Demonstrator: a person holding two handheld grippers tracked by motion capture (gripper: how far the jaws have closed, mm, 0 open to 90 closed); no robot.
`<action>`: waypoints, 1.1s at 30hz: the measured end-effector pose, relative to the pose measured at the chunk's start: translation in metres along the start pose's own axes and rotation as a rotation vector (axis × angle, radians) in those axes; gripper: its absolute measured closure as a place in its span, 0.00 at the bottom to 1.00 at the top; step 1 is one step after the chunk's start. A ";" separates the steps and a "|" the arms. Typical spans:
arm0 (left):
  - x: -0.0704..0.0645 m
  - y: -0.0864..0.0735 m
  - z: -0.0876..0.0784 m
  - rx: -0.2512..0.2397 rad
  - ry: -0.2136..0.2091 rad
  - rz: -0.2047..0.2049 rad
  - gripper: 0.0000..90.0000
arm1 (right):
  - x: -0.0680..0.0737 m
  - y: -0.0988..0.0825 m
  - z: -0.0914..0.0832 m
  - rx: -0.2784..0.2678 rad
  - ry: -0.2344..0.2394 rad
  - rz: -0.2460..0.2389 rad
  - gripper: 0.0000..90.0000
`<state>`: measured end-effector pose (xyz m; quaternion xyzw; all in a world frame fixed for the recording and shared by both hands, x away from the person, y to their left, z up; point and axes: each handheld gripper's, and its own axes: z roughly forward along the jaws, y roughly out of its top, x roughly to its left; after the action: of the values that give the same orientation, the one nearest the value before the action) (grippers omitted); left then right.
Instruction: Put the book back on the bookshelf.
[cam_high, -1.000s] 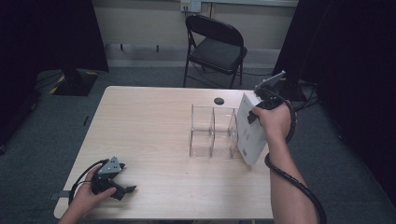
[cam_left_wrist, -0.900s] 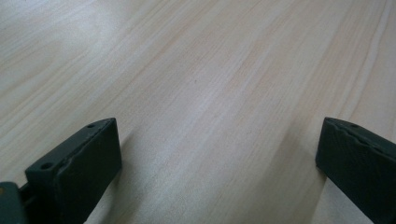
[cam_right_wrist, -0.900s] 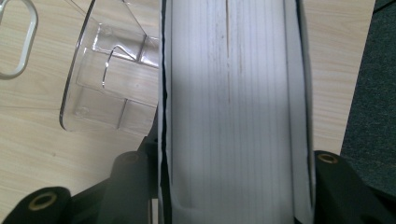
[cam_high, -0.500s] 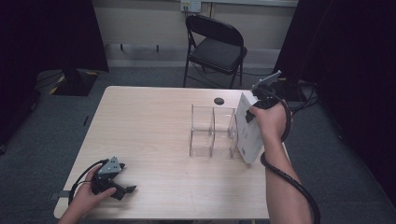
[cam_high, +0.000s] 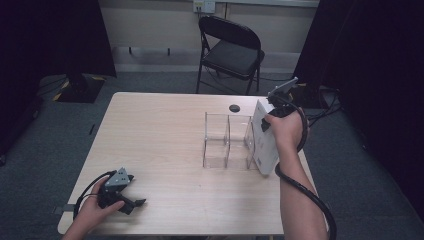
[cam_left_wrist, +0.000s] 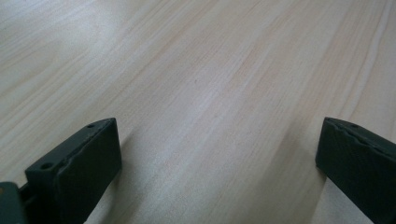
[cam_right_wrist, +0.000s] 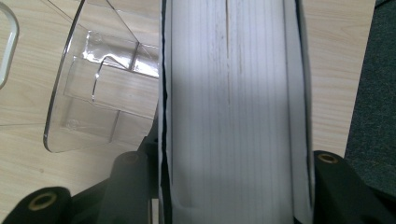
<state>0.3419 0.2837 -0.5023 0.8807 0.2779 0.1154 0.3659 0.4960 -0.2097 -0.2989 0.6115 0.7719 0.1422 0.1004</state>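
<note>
The right tool (cam_high: 272, 122) pinches a white book (cam_high: 263, 137) beside the clear rack (cam_high: 227, 140); the left tool (cam_high: 132, 202) rests spread on the worktop (cam_high: 160, 135).

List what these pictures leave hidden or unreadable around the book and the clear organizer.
- Book cover: high view, too small to read; the hand covers part.
- Book's lower end: right gripper view, cut off by the bottom edge, between the right tool jaws.
- Clear organizer right slot: high view, the book hides it, so whether the book has entered is unclear.
- Black round thing on the table: high view, too small to identify.
</note>
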 end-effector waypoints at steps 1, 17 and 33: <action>0.000 0.000 0.000 0.001 0.000 0.001 0.00 | 0.000 0.000 0.000 0.001 0.000 -0.001 0.58; 0.000 0.000 0.000 0.001 -0.001 -0.001 0.00 | -0.001 0.004 0.002 -0.009 -0.002 0.002 0.58; 0.000 0.000 0.000 -0.001 -0.004 -0.003 0.00 | 0.000 0.006 0.006 -0.019 -0.016 0.008 0.58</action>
<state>0.3419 0.2835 -0.5025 0.8803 0.2784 0.1132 0.3670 0.5032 -0.2082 -0.3030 0.6148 0.7672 0.1450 0.1115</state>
